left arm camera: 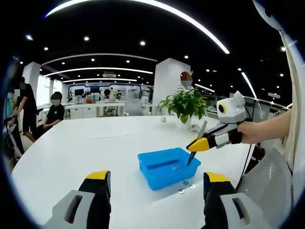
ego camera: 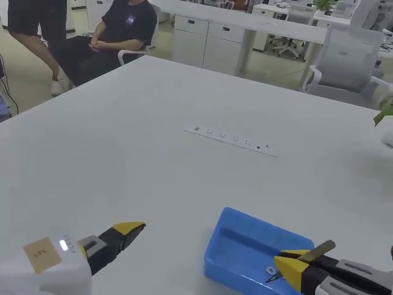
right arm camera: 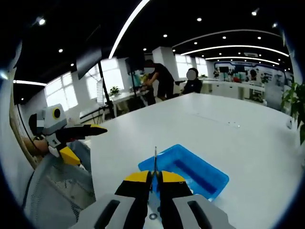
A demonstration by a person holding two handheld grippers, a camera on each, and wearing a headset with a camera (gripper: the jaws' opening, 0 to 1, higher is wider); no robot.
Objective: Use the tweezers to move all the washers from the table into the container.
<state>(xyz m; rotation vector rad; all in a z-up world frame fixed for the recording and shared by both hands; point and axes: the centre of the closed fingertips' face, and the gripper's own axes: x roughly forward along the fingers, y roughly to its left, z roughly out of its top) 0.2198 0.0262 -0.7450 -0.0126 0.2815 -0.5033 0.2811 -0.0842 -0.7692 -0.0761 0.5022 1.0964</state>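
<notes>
A blue container [ego camera: 239,243] sits on the white table [ego camera: 153,166] near its front edge. My right gripper [ego camera: 292,263] hangs over the container's right end, shut on grey tweezers [ego camera: 318,251] whose tips point down into the container. A washer [ego camera: 271,270] lies inside by the tips; whether they hold it I cannot tell. In the left gripper view, a few washers [left arm camera: 181,192] lie on the table in front of the blue container [left arm camera: 162,174]. My left gripper [ego camera: 130,231] hovers open to the container's left. The right gripper view shows the tweezers [right arm camera: 155,160] above the container [right arm camera: 200,174].
A flush power strip [ego camera: 232,139] lies mid-table. A person [ego camera: 120,27] sits at the far left corner. A white chair [ego camera: 350,67] stands behind the right edge. A potted plant [left arm camera: 185,104] stands at the table's far end.
</notes>
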